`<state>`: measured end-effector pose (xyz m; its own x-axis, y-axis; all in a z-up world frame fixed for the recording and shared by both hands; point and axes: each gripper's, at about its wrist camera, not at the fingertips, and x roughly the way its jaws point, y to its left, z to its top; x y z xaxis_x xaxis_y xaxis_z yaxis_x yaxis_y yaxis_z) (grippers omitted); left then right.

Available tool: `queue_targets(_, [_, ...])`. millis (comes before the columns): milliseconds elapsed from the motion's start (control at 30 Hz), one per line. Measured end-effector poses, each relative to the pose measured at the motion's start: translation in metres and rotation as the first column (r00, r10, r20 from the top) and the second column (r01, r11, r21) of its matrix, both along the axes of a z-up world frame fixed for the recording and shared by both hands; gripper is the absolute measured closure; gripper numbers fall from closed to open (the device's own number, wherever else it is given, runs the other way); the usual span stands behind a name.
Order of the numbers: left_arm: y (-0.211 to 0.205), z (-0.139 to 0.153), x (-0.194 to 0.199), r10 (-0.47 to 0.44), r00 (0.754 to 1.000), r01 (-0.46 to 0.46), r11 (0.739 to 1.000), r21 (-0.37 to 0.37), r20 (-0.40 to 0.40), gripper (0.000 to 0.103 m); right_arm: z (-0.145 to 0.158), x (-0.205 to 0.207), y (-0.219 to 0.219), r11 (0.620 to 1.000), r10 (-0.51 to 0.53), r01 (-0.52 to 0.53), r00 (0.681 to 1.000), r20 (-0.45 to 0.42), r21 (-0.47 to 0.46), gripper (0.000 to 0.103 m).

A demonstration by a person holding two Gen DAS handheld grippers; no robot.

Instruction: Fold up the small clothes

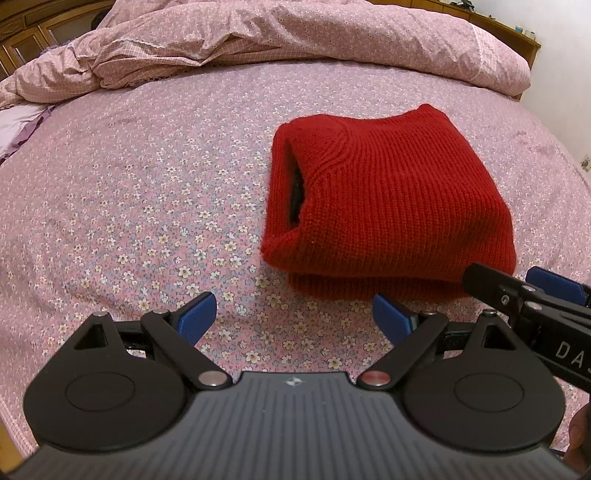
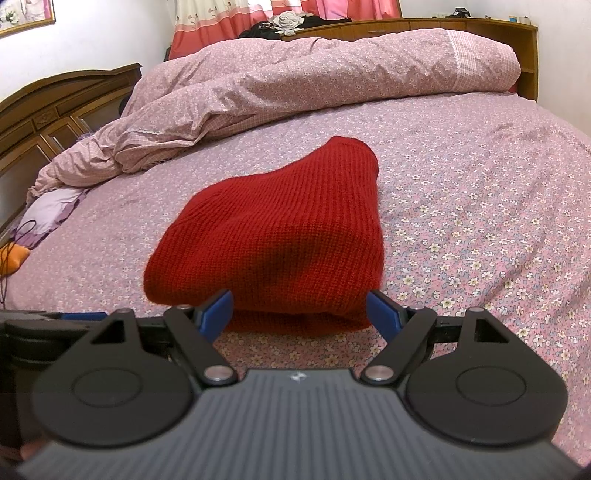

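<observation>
From the left wrist view, the left gripper [image 1: 294,317] hangs over the floral bed sheet [image 1: 147,206] with its two blue pads spread wide apart and only flowered cloth between them; nothing is held. The red knitted garment [image 1: 391,206], folded into a thick block, lies on the sheet to the right of the gripper's line and a little farther off; its near edge comes close to the right-hand pad [image 1: 389,319] but whether the two touch cannot be told. A dark opening shows on the garment's left side; a folded lower layer peeks out along its near edge. At the right edge the right gripper [image 1: 517,286] reaches in, one black finger tip in front of the garment's near right corner, a blue pad behind it. Far across the bed lies a crumpled quilt [image 1: 258,40]; beyond it a wooden headboard shelf [image 1: 517,37].

From the right wrist view, the right gripper [image 2: 300,314] points straight at the garment [image 2: 273,236], which lies near and centred; the blue pads stand well apart, one on each side of the garment's near end, and the knit's lower fold lies in the gap between them; the pads look just beside the knit without pressing it. Part of the left gripper [image 2: 51,319] shows at the left edge, its state not readable here. The quilt [image 2: 295,81] is heaped at the far side; a wooden bed end [image 2: 55,103] stands far left; pink curtains [image 2: 236,26] hang beyond.
</observation>
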<state>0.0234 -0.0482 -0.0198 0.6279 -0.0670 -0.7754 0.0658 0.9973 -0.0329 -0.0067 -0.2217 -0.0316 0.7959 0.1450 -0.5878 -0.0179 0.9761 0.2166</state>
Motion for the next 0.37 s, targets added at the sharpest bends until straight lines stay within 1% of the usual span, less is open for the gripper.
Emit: queue_targets(367, [0.0007,-0.0016,-0.0004,-0.003,1.000,0.003,1.000,-0.003,-0.011,0.009,-0.0001,-0.0006,0.0006,1.000,0.001,-0.001,1.000,0.001,-0.001,0.022])
